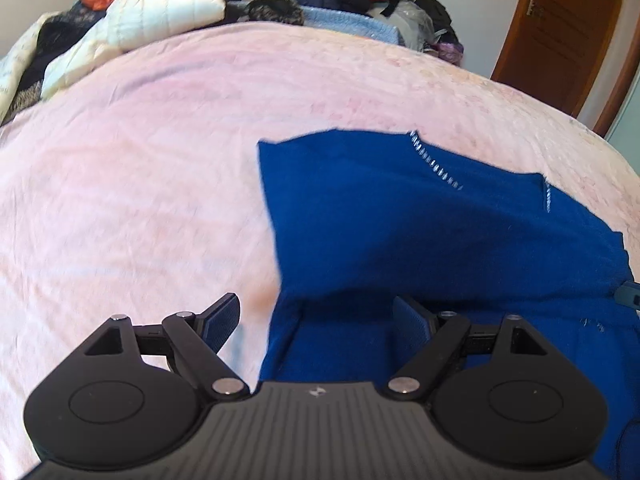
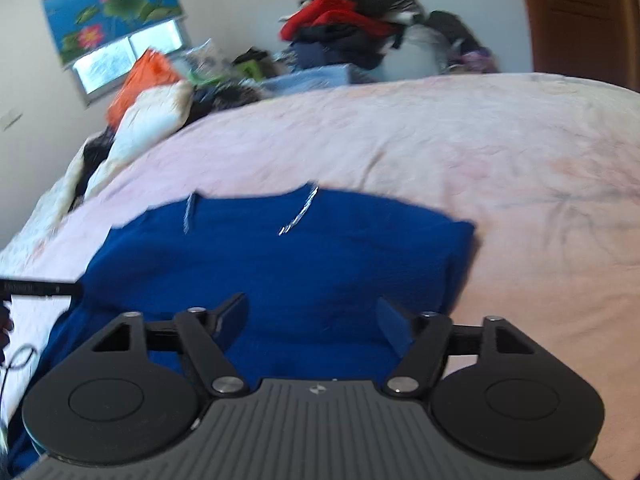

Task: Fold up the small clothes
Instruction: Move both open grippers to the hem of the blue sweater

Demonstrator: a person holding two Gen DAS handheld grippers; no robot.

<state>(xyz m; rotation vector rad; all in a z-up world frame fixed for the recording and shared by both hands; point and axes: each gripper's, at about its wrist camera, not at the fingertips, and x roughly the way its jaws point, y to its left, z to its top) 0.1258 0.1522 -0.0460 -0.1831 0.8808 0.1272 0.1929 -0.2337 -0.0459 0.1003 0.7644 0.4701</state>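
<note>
With both the left gripper [image 1: 316,320] and right gripper [image 2: 312,320] fingers apart and holding nothing, the seemingly half-folded blue garment [image 2: 280,256] could spring open on the bed [image 1: 160,140].

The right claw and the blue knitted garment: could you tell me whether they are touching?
Cannot tell. In the right wrist view the right claw stands open above the blue knitted garment, with no plain gap or contact at its fingertips.

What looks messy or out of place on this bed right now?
The blue garment lies on the pink bedspread only partly folded, its far edge uneven with white stitching showing. A jumbled heap of clothes crowds the far side of the bed. Nothing looks damaged or spilled.
</note>
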